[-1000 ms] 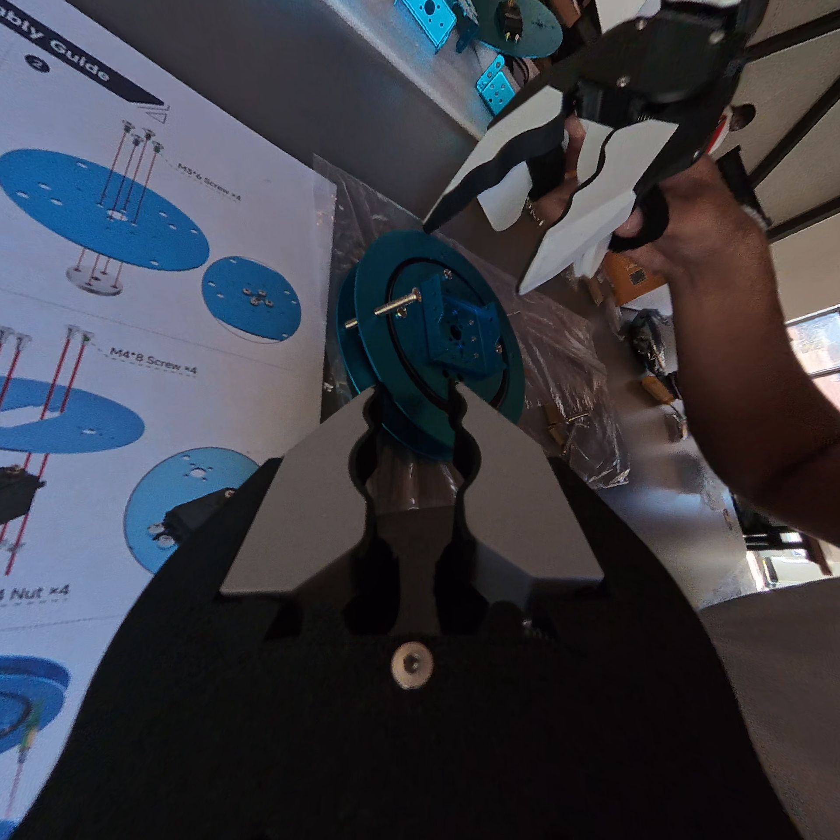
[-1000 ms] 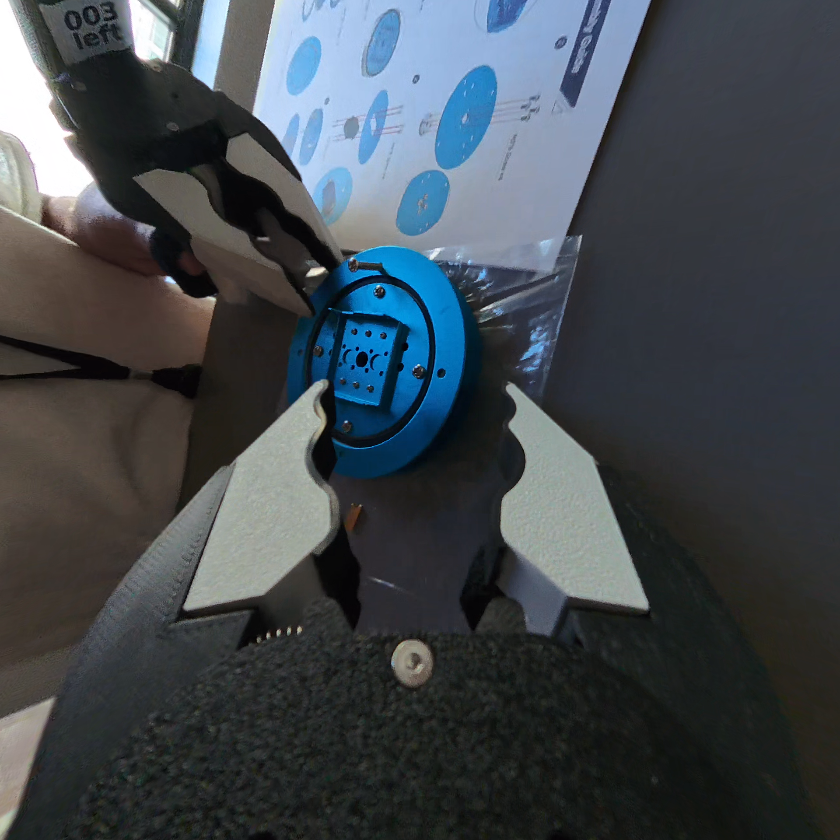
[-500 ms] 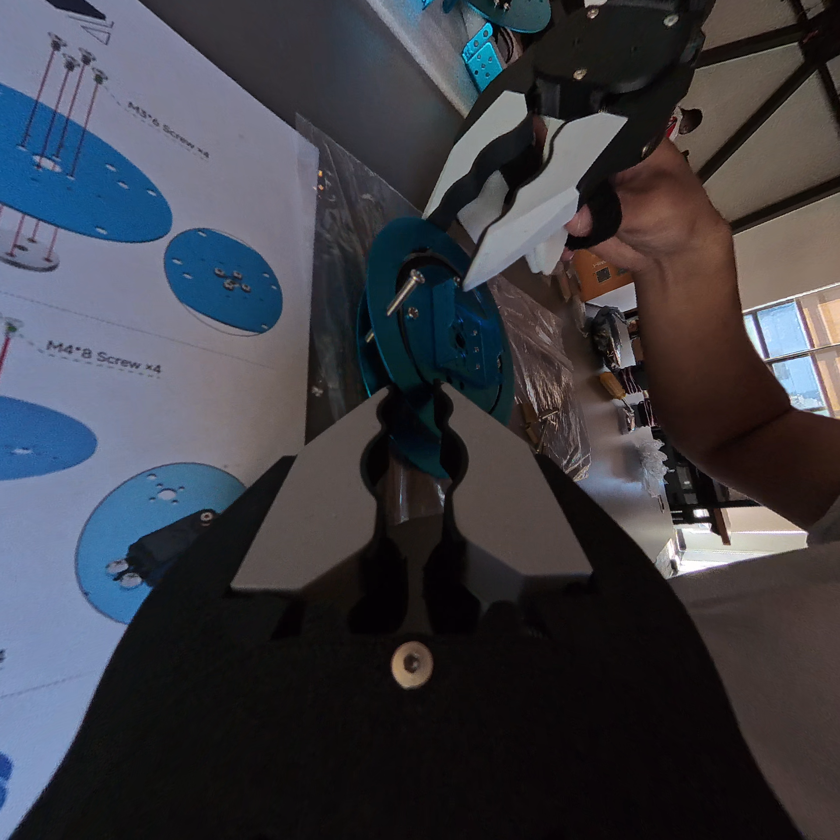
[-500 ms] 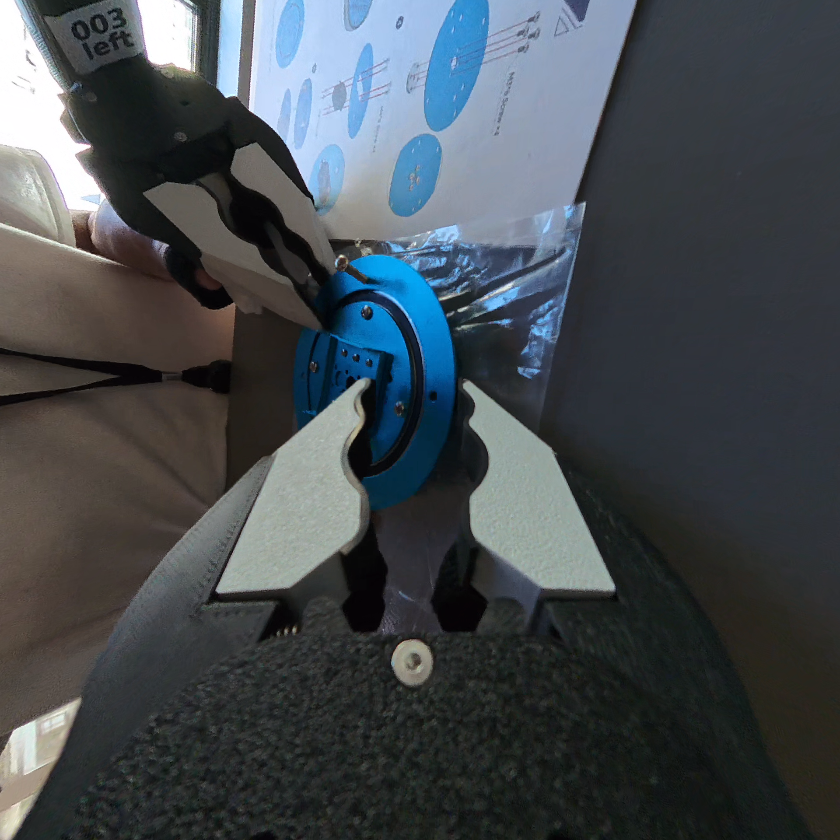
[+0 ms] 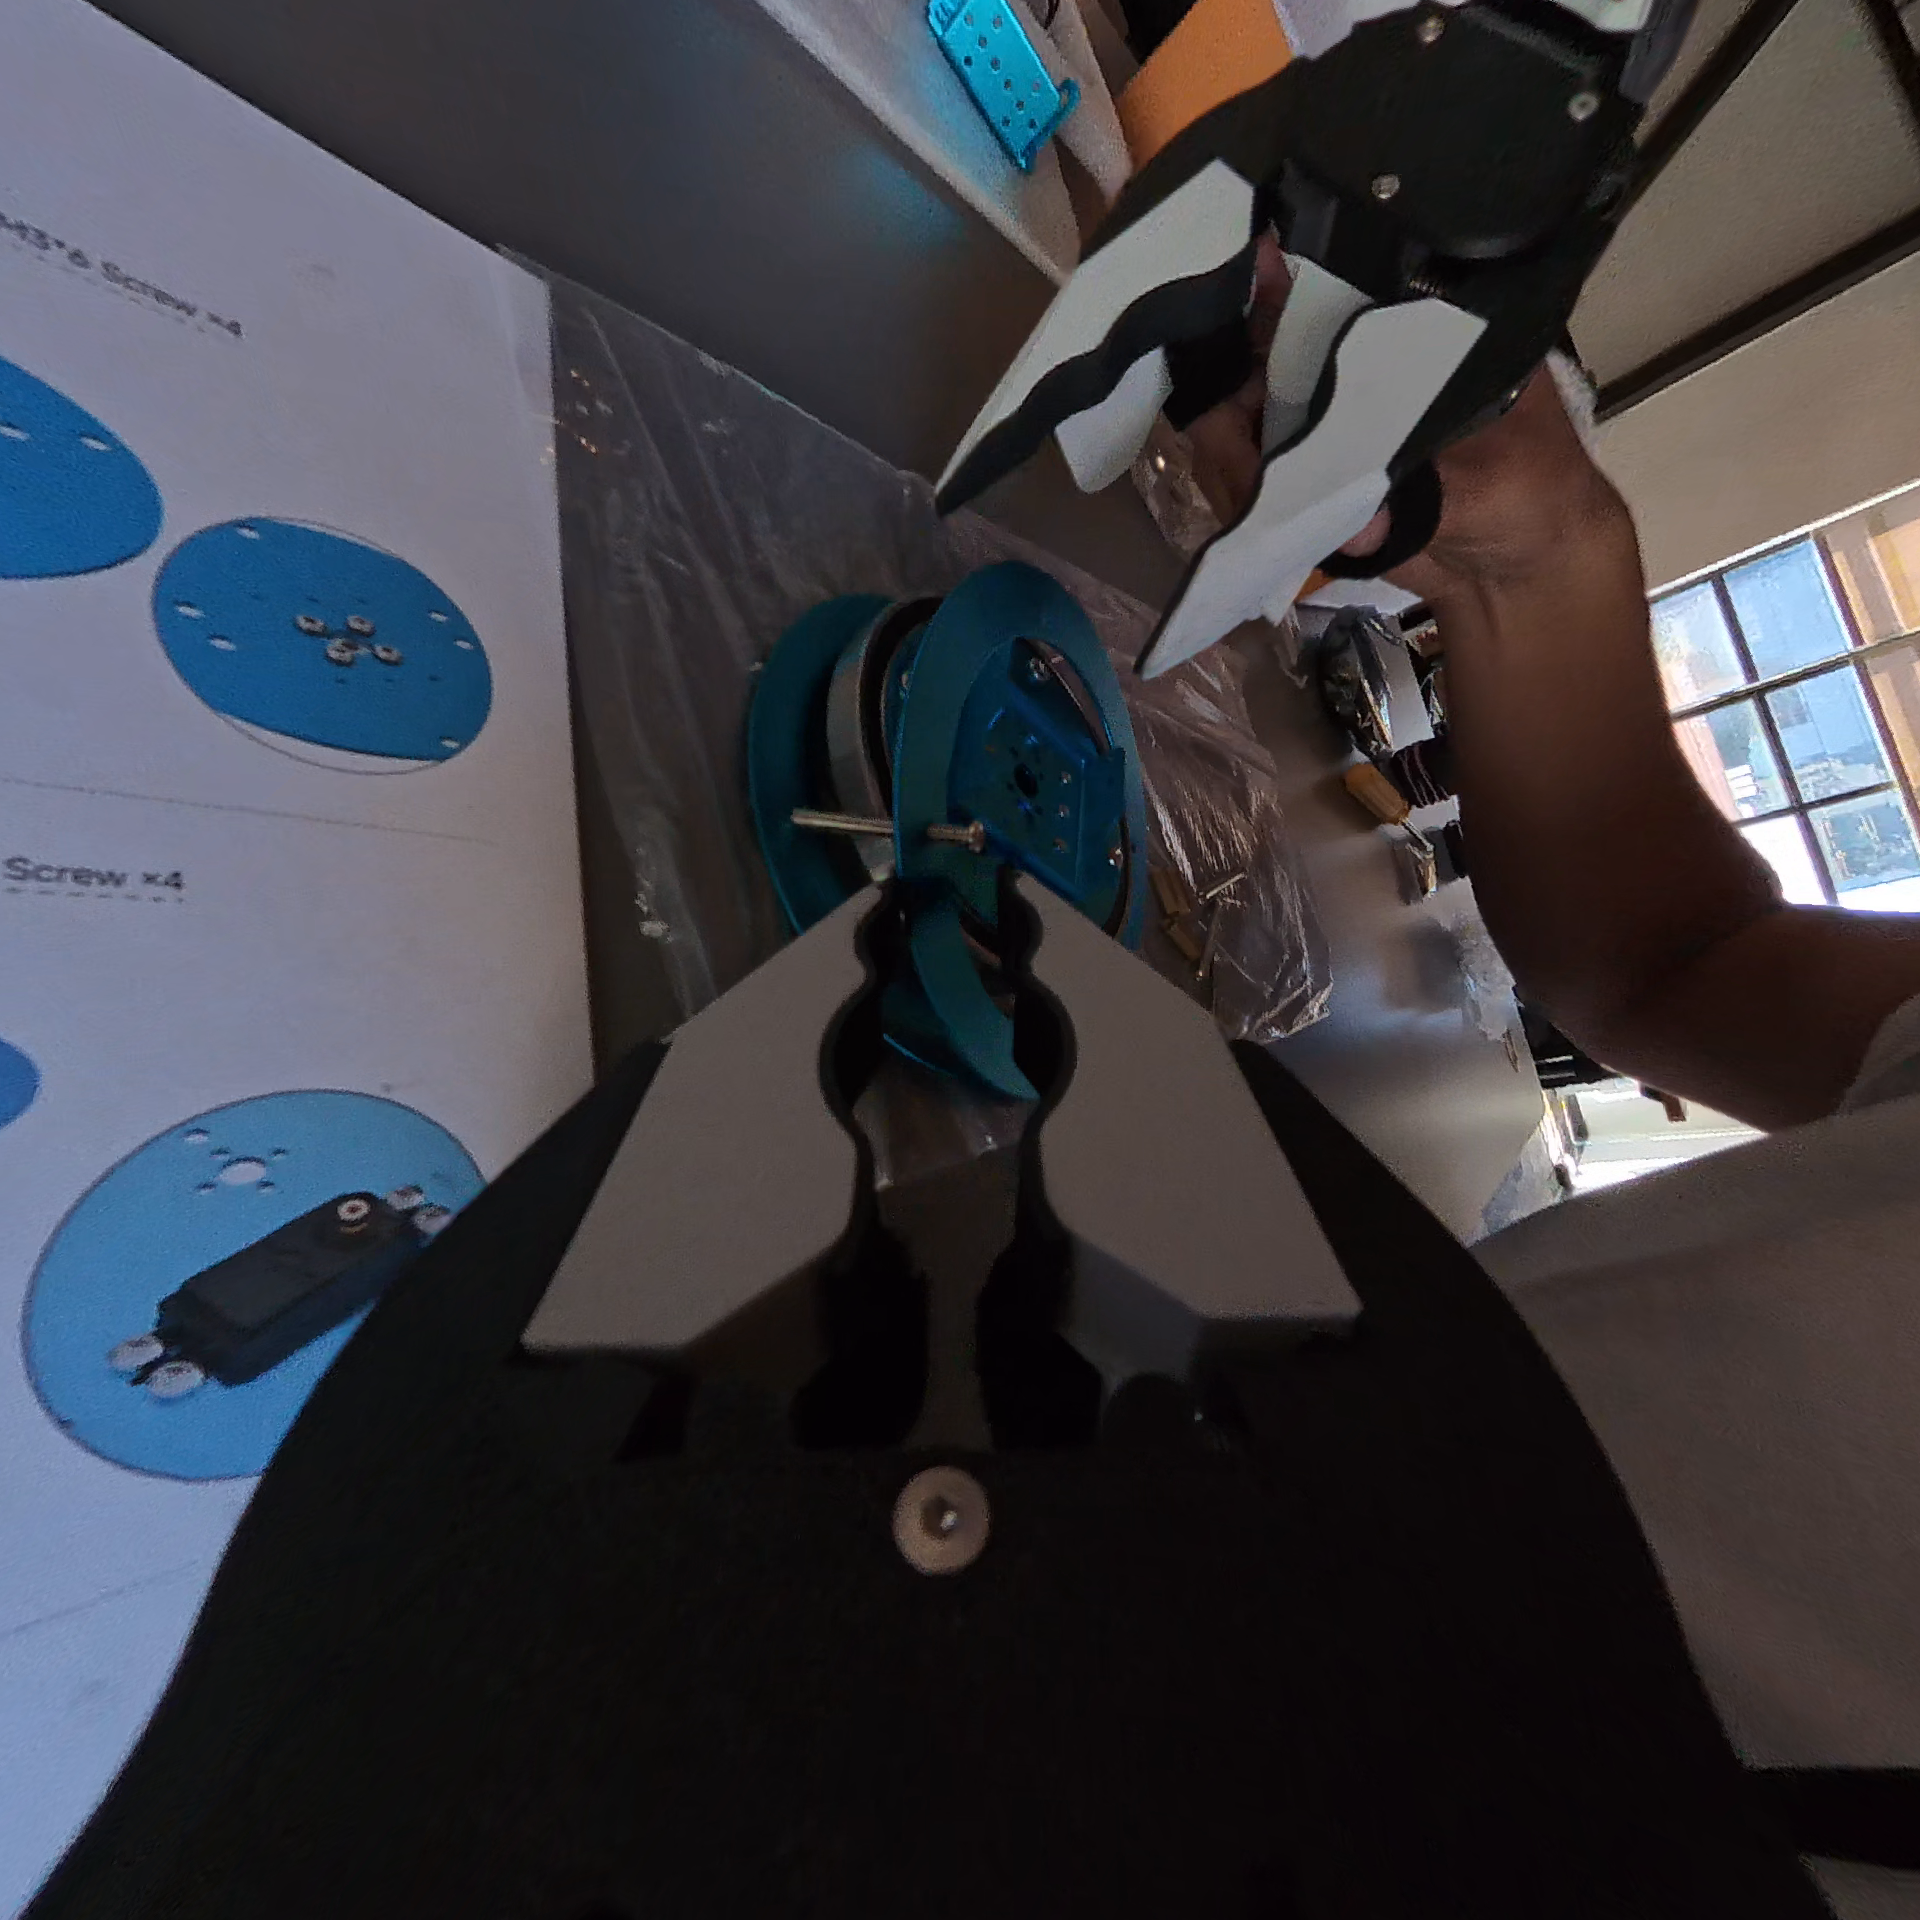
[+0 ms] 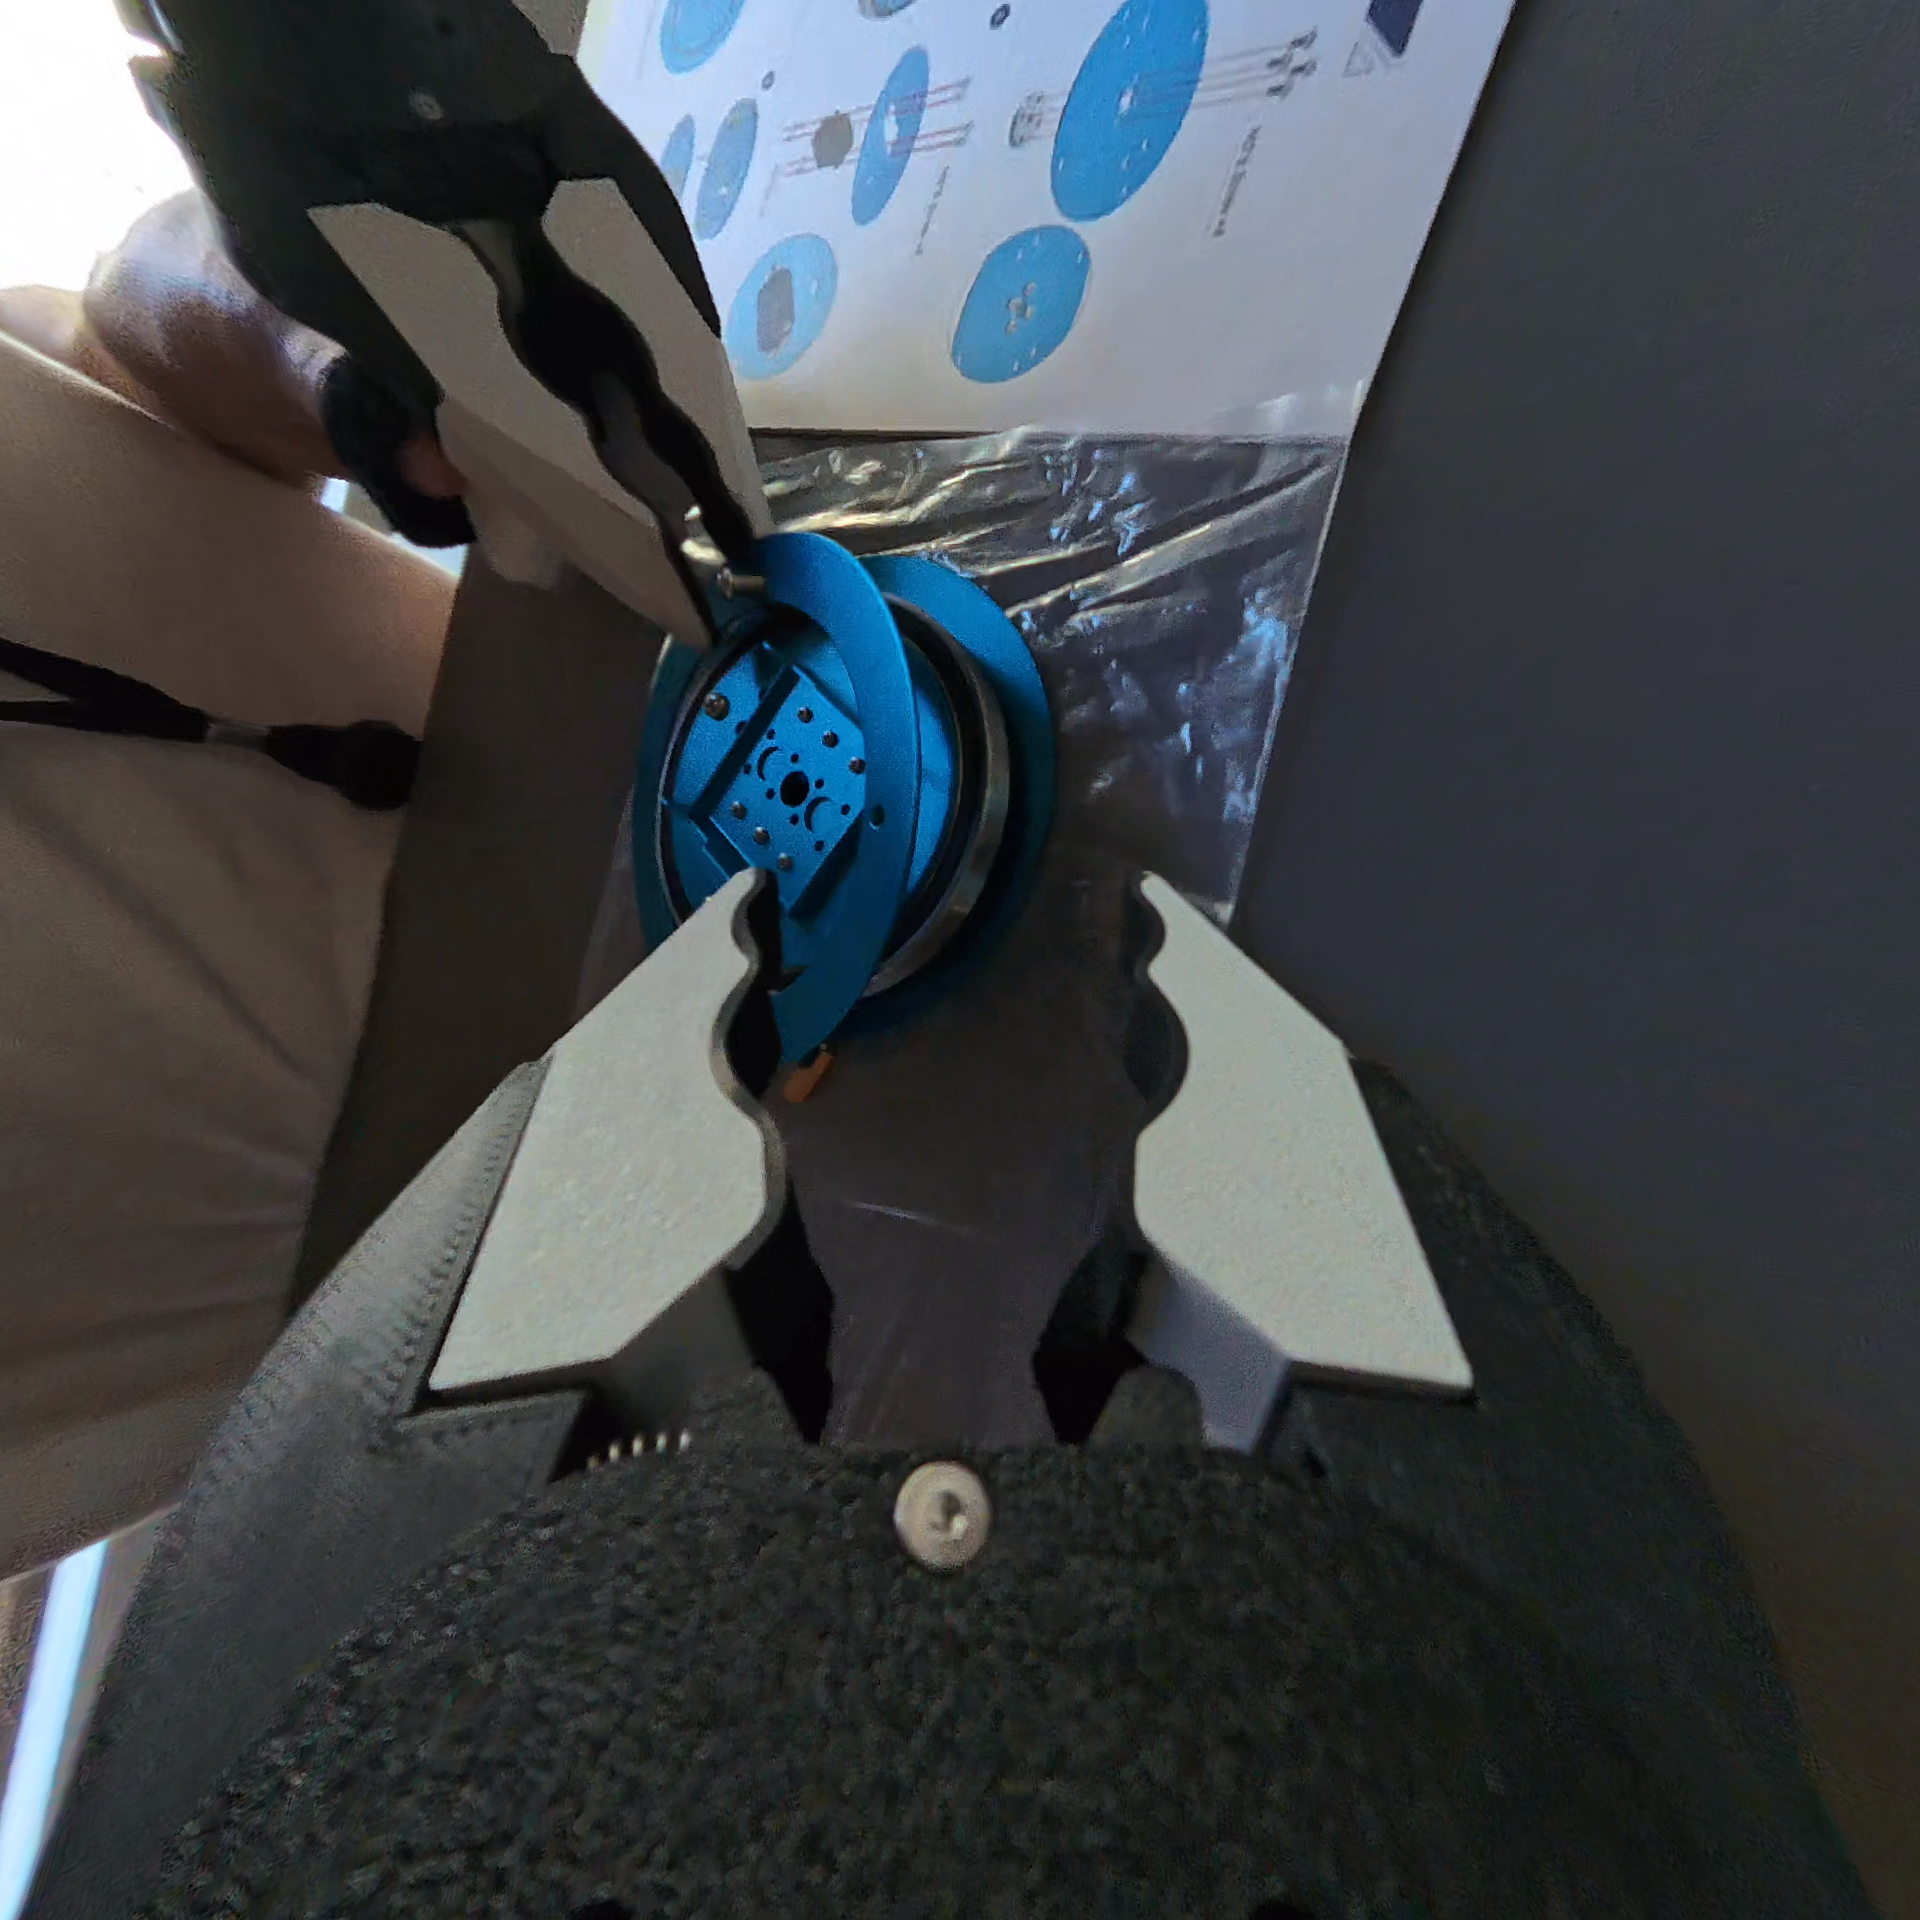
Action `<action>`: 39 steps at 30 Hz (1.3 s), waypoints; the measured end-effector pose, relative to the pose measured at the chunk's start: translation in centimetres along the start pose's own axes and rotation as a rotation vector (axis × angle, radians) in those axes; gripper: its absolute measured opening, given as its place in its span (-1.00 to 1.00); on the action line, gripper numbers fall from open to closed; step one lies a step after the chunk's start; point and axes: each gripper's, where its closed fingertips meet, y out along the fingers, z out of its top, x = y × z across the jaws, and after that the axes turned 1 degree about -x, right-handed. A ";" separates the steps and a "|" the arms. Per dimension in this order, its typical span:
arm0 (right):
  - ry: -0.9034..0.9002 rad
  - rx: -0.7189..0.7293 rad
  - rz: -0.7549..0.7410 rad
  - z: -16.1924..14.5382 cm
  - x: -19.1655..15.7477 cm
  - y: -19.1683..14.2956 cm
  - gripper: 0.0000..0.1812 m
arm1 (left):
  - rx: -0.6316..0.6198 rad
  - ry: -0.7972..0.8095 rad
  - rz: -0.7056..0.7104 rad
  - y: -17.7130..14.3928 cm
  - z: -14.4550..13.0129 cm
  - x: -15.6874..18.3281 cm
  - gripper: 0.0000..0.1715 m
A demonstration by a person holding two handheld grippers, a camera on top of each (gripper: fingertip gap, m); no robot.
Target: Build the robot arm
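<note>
A blue round plate assembly (image 5: 925, 748) lies on a clear plastic bag. Its top plate, with a square blue bracket (image 5: 1039, 769), is tilted up off the lower blue plate (image 5: 790, 748), showing a silver bearing ring (image 5: 857, 717). A long screw (image 5: 862, 824) sticks through the top plate's rim. My left gripper (image 5: 961, 904) is shut on the top plate's rim; it also shows in the right wrist view (image 6: 717, 592). My right gripper (image 6: 945, 894) is open and empty just in front of the assembly (image 6: 883, 748). In the left wrist view it (image 5: 1044, 590) hangs above the plates.
A white instruction sheet (image 5: 260, 727) with blue drawings lies to the left on the dark table. The plastic bag (image 6: 1143, 582) spreads under the plates. Brass standoffs and screws (image 5: 1195, 914) lie to the right. A blue bracket (image 5: 997, 78) sits at the back. A person's arm (image 5: 1610, 779) is to the right. The blue bracket (image 5: 997, 78) lies some 25 cm from my right tips, 35 cm from my left tips.
The top plate has tilted up from the lower plate in my left gripper's hold. My right gripper, narrowed around the plates half a second ago, has opened wider and drawn back.
</note>
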 end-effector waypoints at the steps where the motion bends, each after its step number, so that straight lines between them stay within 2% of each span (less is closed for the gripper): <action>1: -0.008 0.036 -0.048 -0.4 0.0 -0.3 -0.21 | -0.006 -0.010 -0.001 -0.2 -0.2 0.0 -0.73; 3: -0.002 0.110 -0.102 -1.1 -0.8 -0.2 -0.05 | 0.000 -0.026 -0.005 -0.4 -0.3 0.0 -0.69; 5: -0.013 0.165 -0.163 -1.8 -1.9 0.2 -0.03 | -0.017 -0.028 0.004 -0.2 -0.6 -0.2 -0.69; 8: -0.006 0.218 -0.306 -2.6 -1.6 0.8 -0.25 | -0.029 0.003 0.024 0.1 -0.6 -0.4 -0.79; 11: 0.047 0.263 -0.170 -2.2 -3.0 1.6 -0.36 | -0.060 0.057 0.048 0.5 -0.6 -0.1 -0.77; 18: 0.236 0.335 -0.002 -1.5 -3.2 1.2 -0.30 | -0.088 0.082 0.058 1.6 -0.3 -0.1 -0.69; 20: 0.290 0.358 0.010 -1.4 -3.0 1.1 -0.35 | -0.071 0.105 0.080 1.8 0.0 -0.2 -0.68; 23: 0.265 0.374 -0.049 -1.3 -2.8 1.0 -0.42 | -0.047 0.140 0.104 1.8 0.4 -0.2 -0.68; 28: 0.251 0.416 -0.154 -1.3 -2.4 0.3 -0.68 | -0.034 0.209 0.101 1.5 0.9 0.2 -0.71; 30: 0.306 0.461 -0.124 -1.1 -2.3 -0.1 -0.80 | -0.026 0.240 0.094 1.4 0.9 0.4 -0.74; 34: 0.366 0.535 0.048 -0.4 -3.0 -0.9 -0.83 | -0.009 0.291 0.065 1.4 1.1 0.9 -0.75; 39: 0.256 0.541 0.029 -0.3 -3.7 -1.4 -0.86 | 0.015 0.363 0.029 1.2 1.4 1.3 -0.76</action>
